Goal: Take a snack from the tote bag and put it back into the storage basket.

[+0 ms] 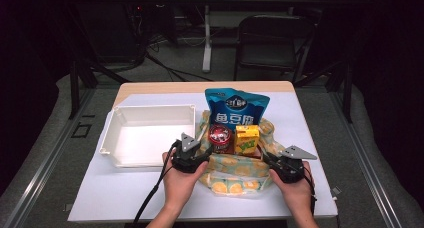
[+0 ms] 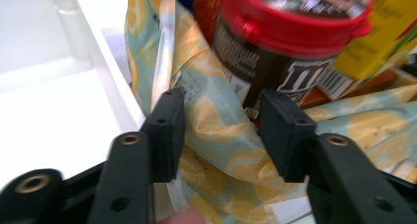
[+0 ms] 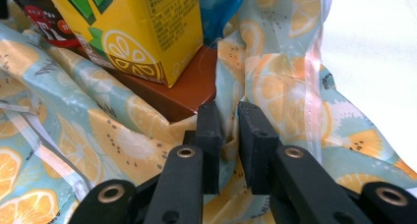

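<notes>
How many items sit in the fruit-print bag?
4 visible: blue snack pouch at the back, red-lidded jar front left, yellow juice carton front right, brown box beneath the carton. More may be hidden.

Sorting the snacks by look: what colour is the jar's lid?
Red; the jar's lid shows best in the left gripper view.

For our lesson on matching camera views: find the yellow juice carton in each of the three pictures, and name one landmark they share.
High view: the yellow juice carton stands centre, inside the fruit-print bag, right of the red-lidded jar.
Left gripper view: top right corner, behind the jar.
Right gripper view: top, left of centre, on a brown box.
Shared landmark: the fruit-print bag.
</notes>
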